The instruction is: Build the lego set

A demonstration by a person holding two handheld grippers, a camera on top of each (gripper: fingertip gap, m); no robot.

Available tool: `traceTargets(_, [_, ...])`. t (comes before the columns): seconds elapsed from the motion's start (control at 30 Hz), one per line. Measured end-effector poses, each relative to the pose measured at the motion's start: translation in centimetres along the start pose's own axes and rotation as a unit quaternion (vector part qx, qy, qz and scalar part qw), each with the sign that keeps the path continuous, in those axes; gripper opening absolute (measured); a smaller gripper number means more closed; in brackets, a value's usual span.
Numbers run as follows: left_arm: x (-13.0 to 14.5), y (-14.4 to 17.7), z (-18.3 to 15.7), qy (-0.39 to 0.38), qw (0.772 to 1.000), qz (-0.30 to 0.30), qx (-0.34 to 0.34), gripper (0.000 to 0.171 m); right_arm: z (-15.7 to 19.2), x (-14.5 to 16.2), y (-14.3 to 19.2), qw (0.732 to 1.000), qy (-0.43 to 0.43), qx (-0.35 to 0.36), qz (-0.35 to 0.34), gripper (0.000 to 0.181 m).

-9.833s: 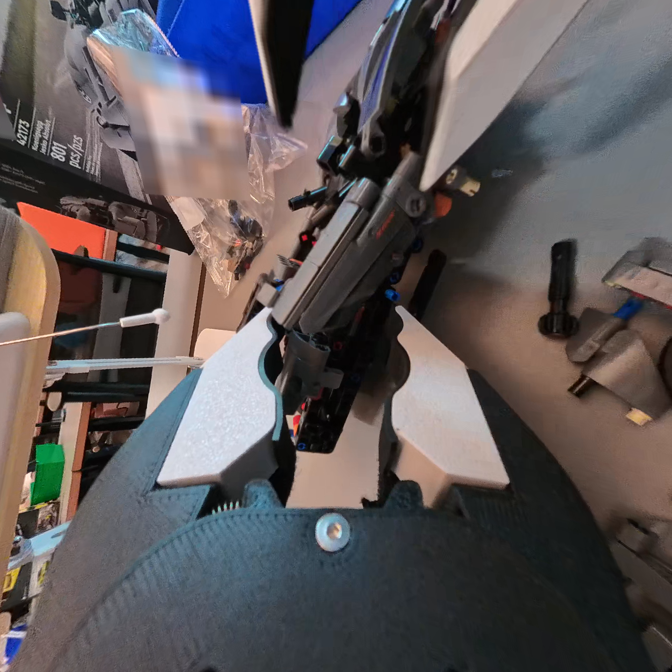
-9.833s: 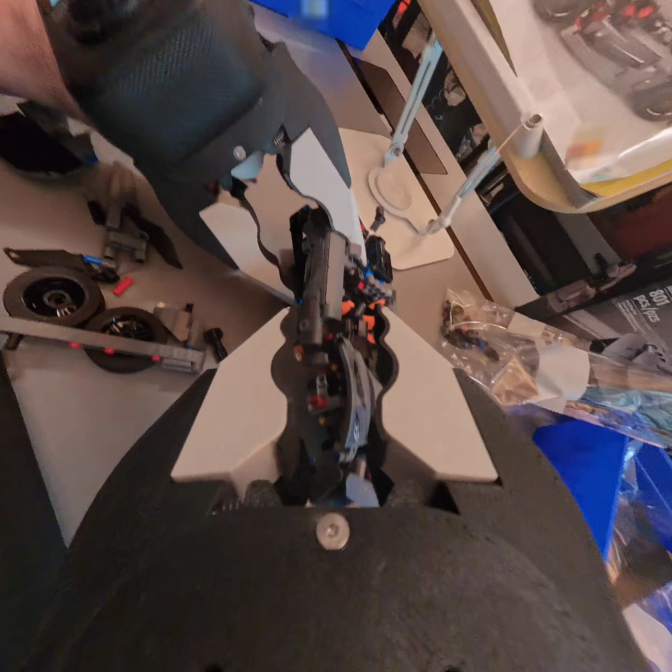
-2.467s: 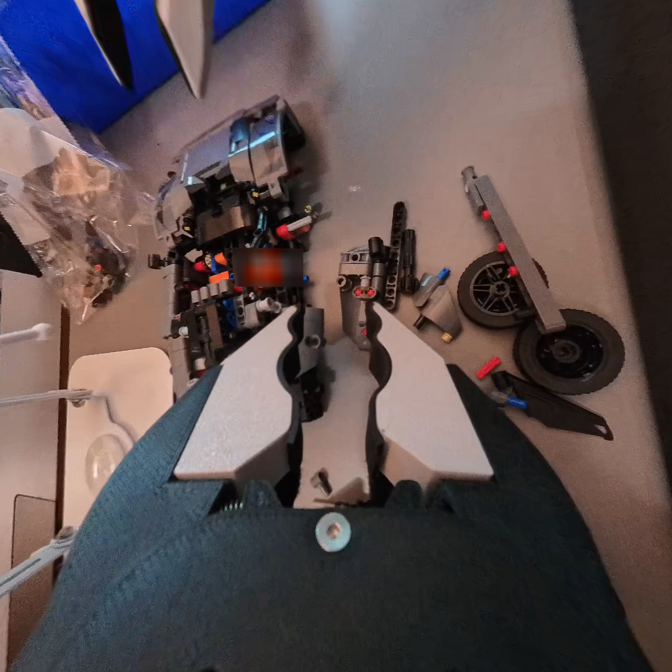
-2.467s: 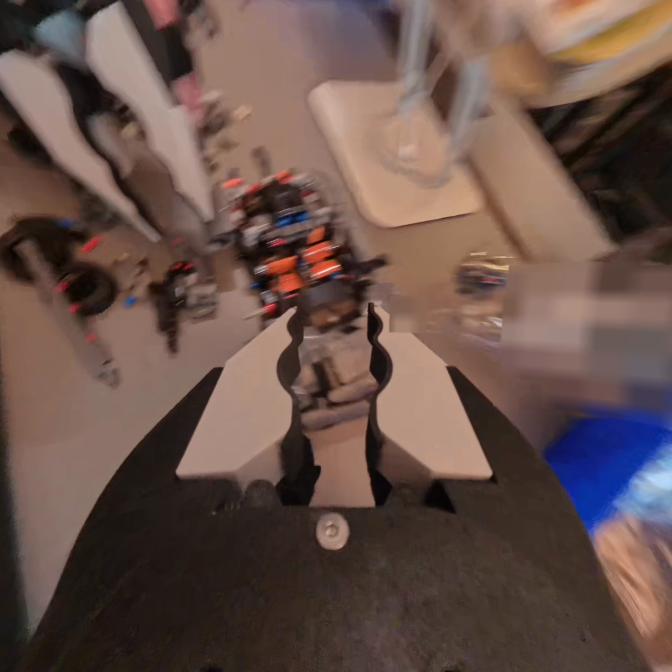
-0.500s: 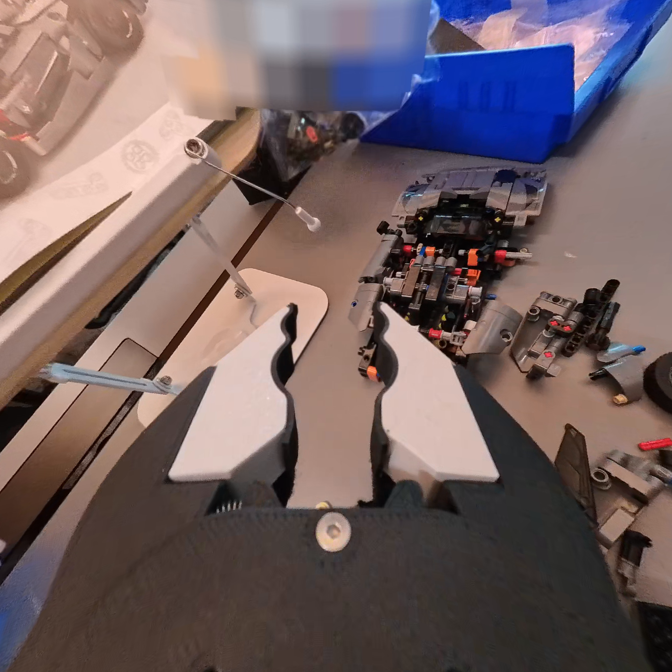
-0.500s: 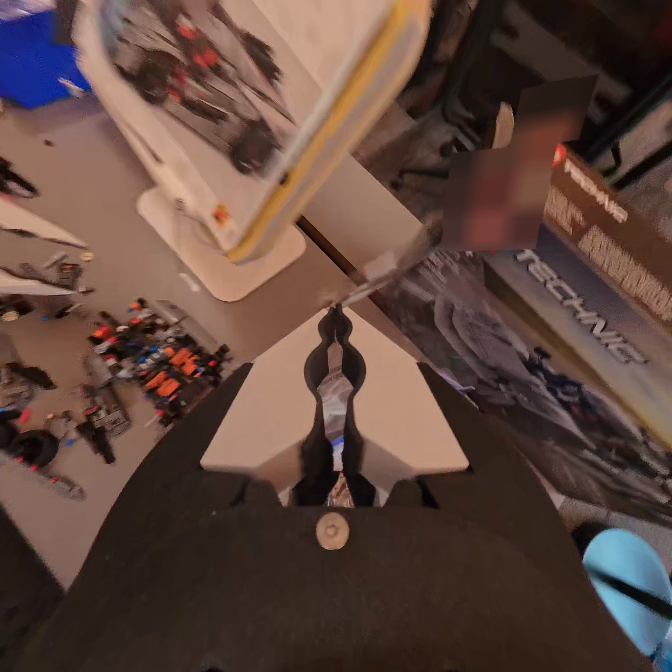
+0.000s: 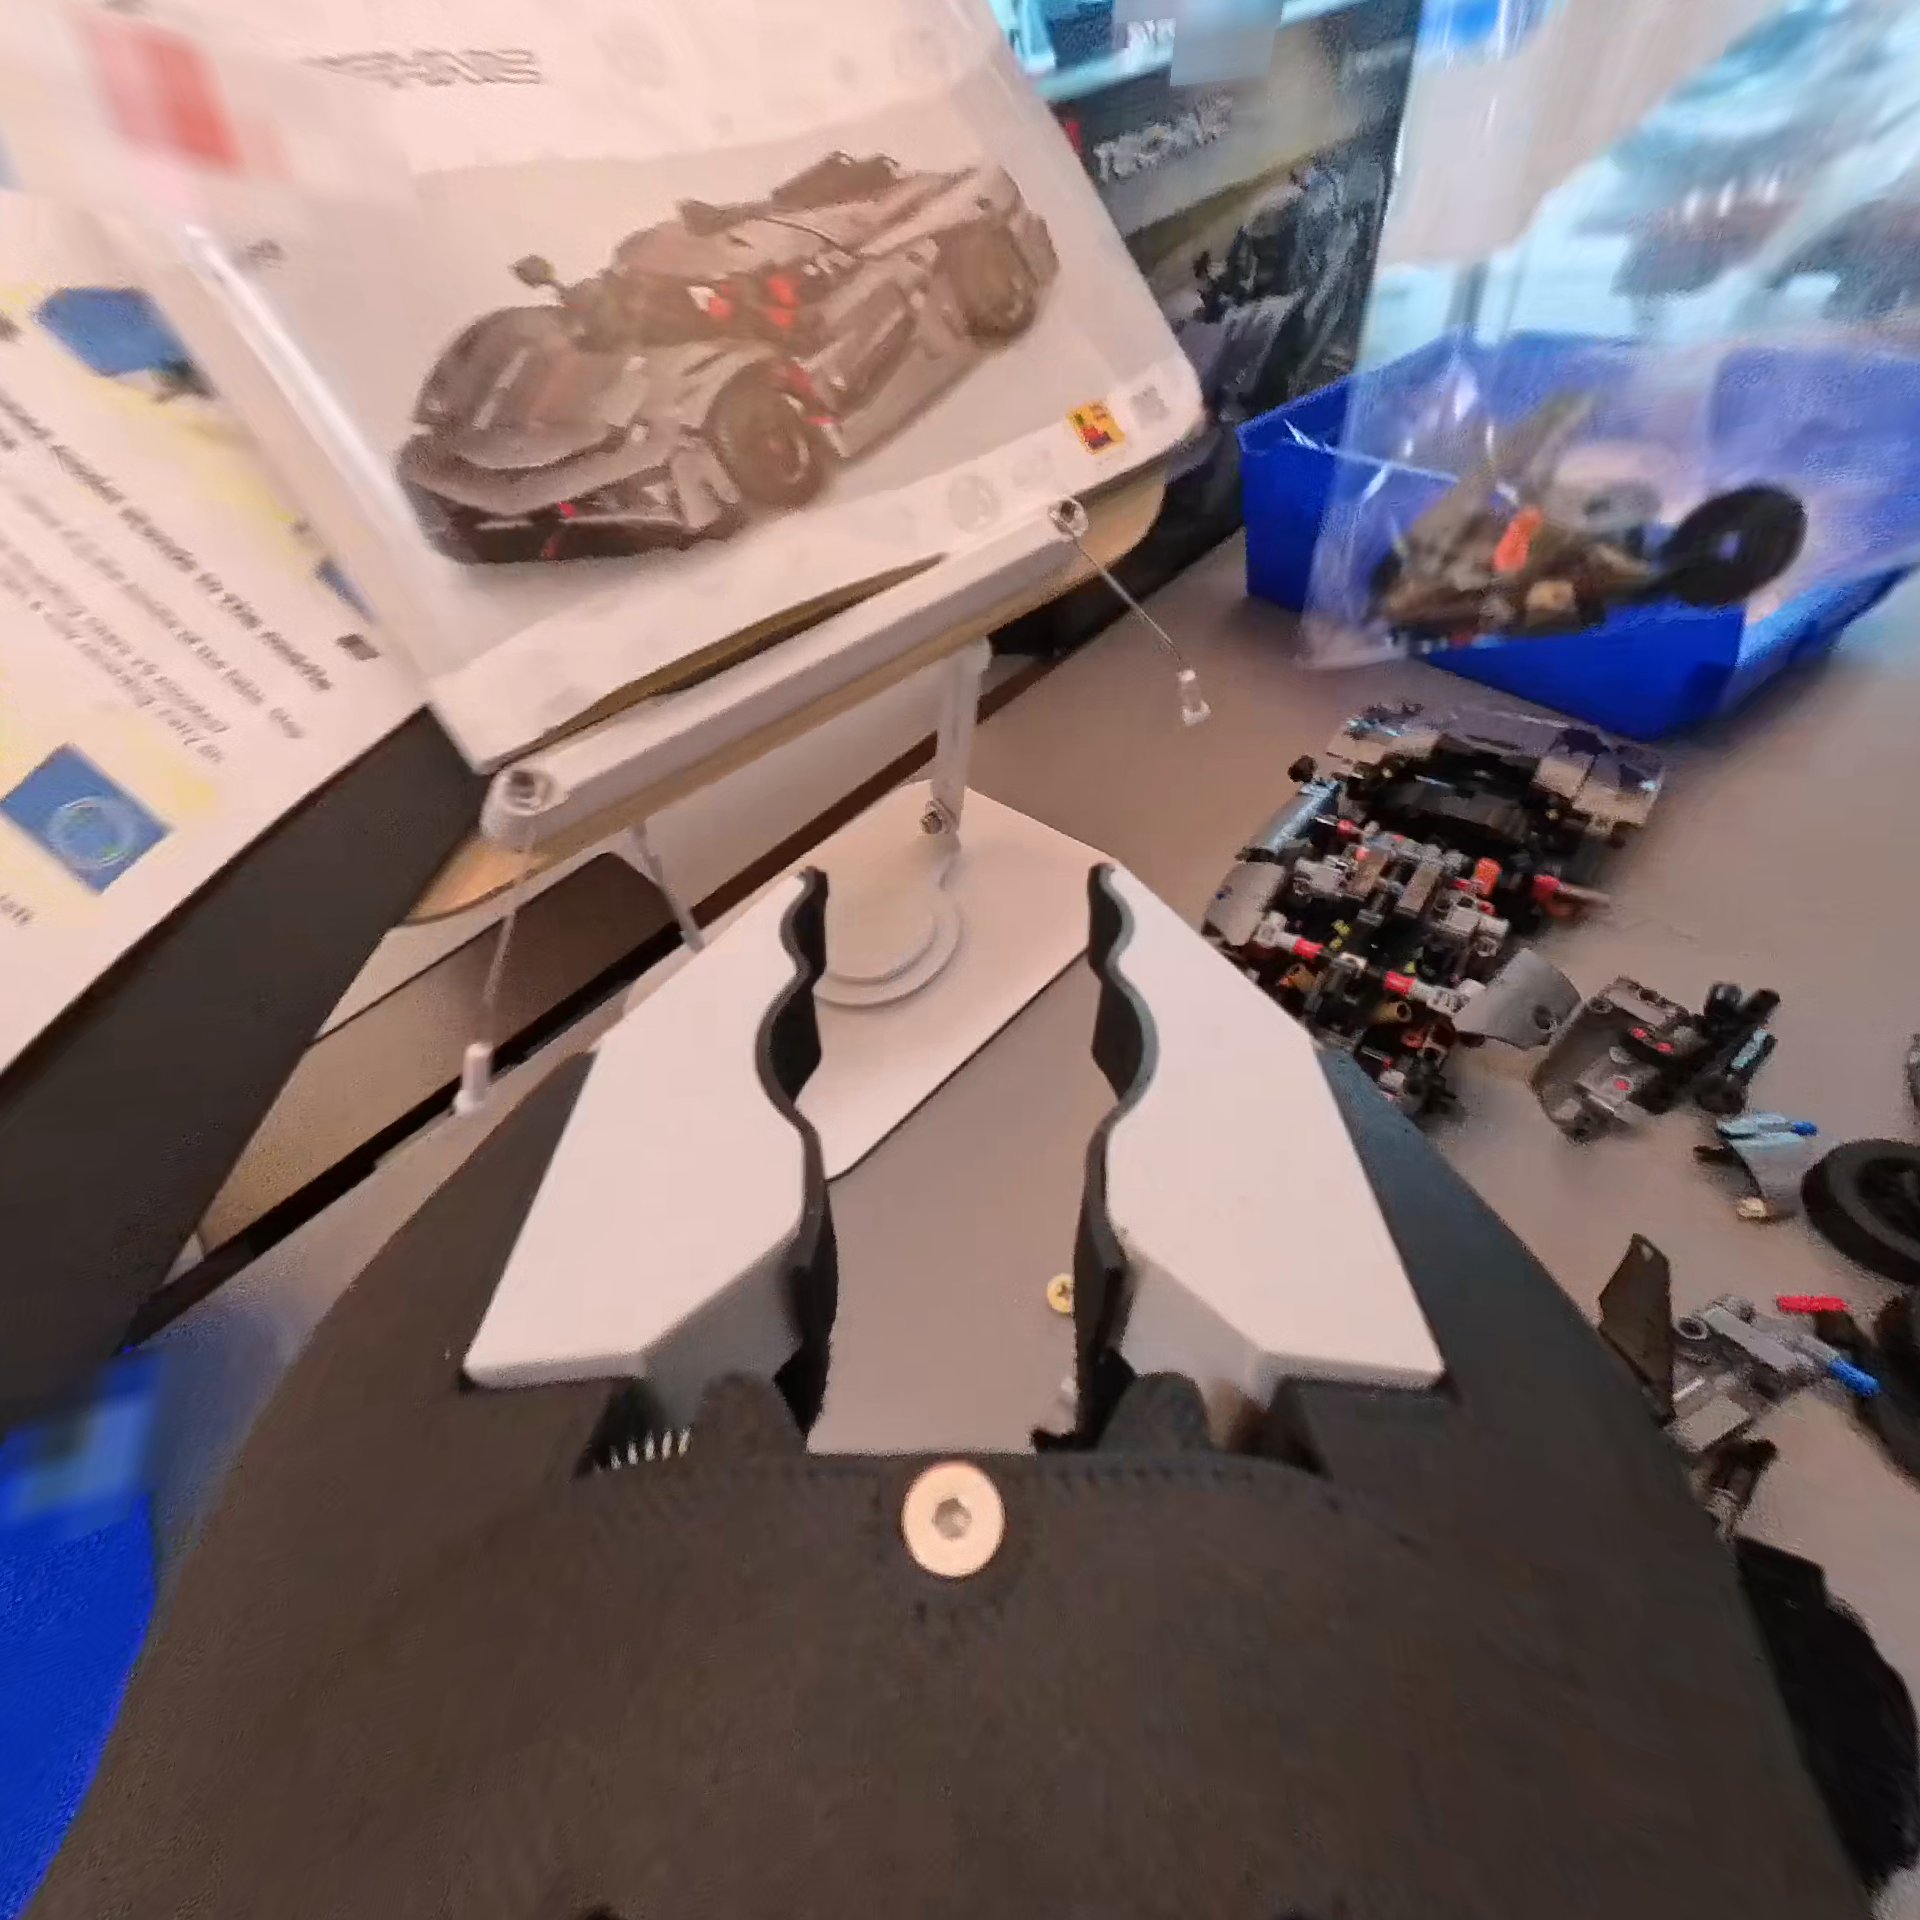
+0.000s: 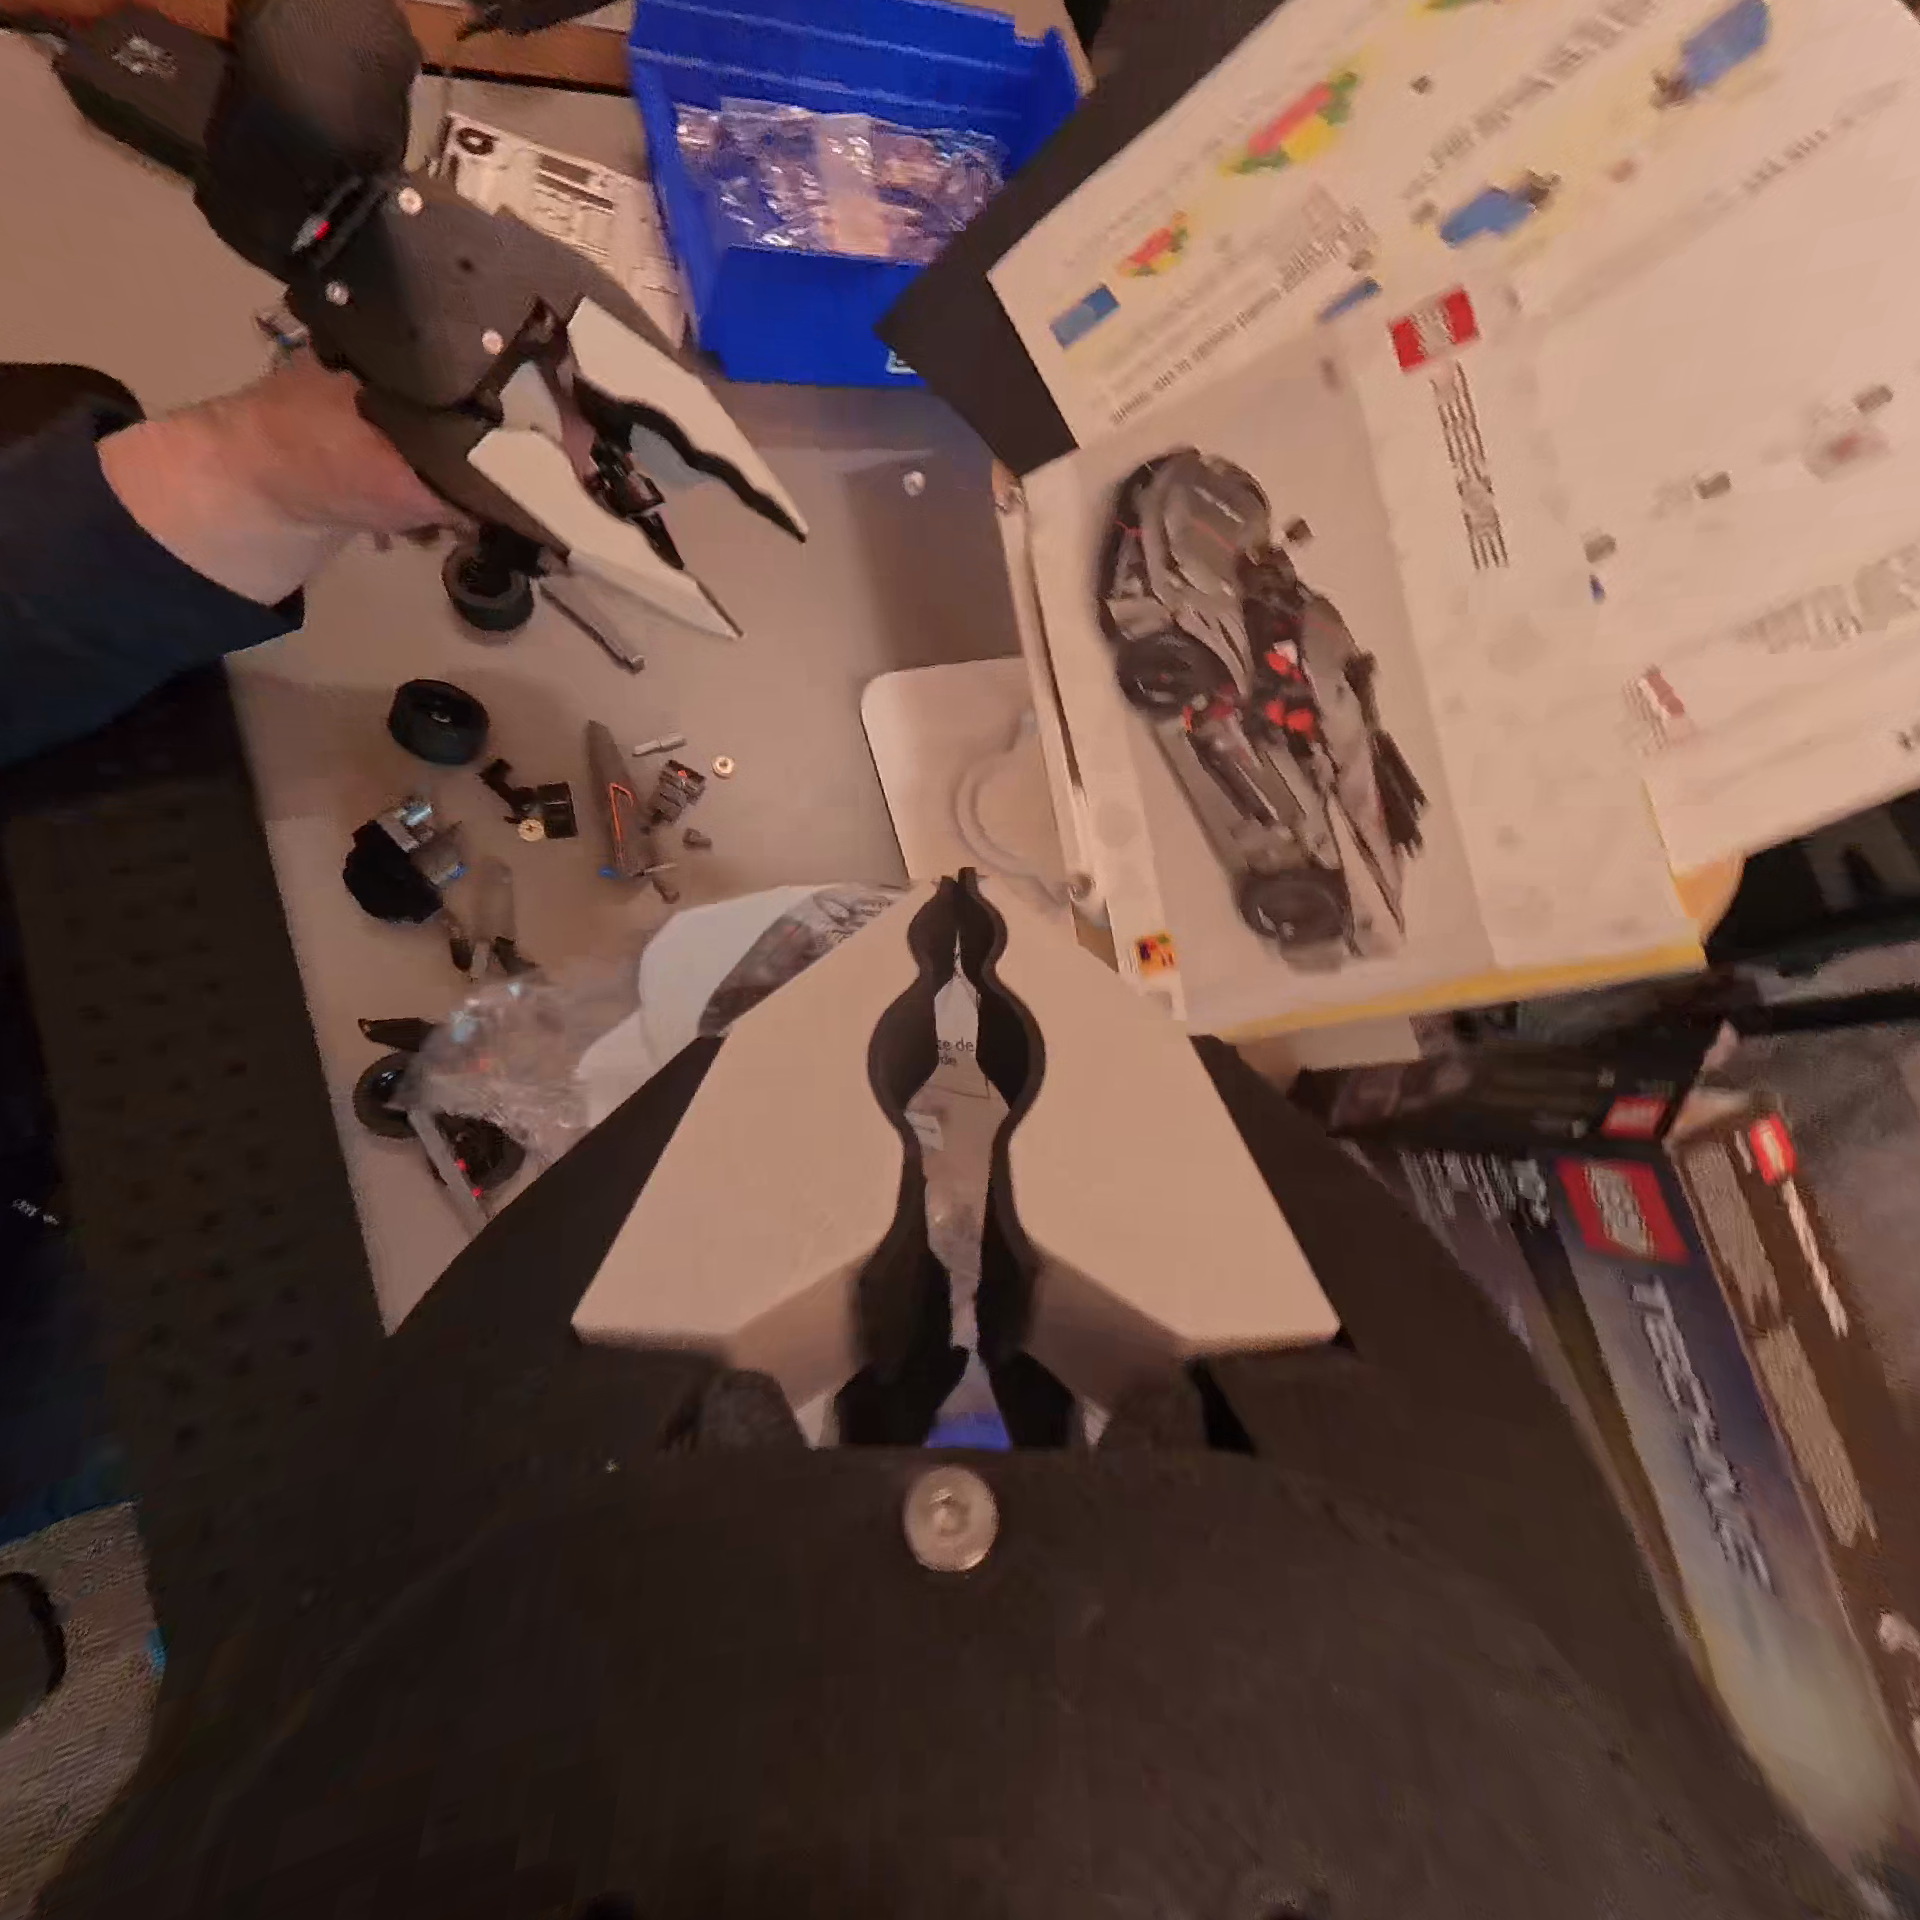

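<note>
Two grippers work apart: the right gripper (image 8: 958,891) pinches a plastic bag (image 8: 665,987) of new parts, while the left gripper (image 7: 951,894) hovers open and empty beside the half-built car (image 7: 1444,883) on the table (image 7: 1766,810).

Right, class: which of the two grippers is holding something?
The right gripper: its fingers are pinched shut on a clear plastic bag of parts. The left gripper has its fingers apart with nothing between them.

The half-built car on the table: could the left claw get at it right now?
Probably yes. The left claw is open and empty, and the half-built car lies uncovered on the table just right of it, with nothing between them.
</note>
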State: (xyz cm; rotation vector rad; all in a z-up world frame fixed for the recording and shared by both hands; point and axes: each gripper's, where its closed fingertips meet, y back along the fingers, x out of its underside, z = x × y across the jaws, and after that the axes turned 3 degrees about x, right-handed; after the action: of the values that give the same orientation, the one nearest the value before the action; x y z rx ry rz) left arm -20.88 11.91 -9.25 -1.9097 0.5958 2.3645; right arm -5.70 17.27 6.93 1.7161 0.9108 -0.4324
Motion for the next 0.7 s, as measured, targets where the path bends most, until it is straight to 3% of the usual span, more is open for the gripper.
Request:
traceTargets(0.17, [1.0, 3.6, 4.7, 0.062, 0.996, -0.038, -0.059, 0.046, 2.9, -2.9, -6.7, 0.998, 0.043, -0.037, -0.010, 0.000])
traceTargets(0.33, [1.3, 5.3, 6.9, 0.090, 0.990, -0.064, -0.088, 0.051, 6.1, -3.3, -14.1, 0.978, 0.208, -0.022, -0.010, 0.000])
traceTargets(0.57, [2.7, 4.1, 6.9, 0.113, 0.990, -0.055, -0.060, 0.069, 6.9, -3.2, -19.4, 0.953, 0.302, 0.018, -0.035, 0.000])
traceTargets(0.67, [4.1, 2.6, 6.1, 0.123, 0.992, -0.026, -0.021, 0.081, 7.6, -1.0, -21.1, 0.940, 0.342, 0.005, -0.004, 0.000])
traceTargets(0.7, [4.7, 2.0, 5.0, 0.127, 0.992, -0.008, 0.014, 0.073, 7.8, -0.1, -21.8, 0.939, 0.345, -0.007, 0.010, 0.000])
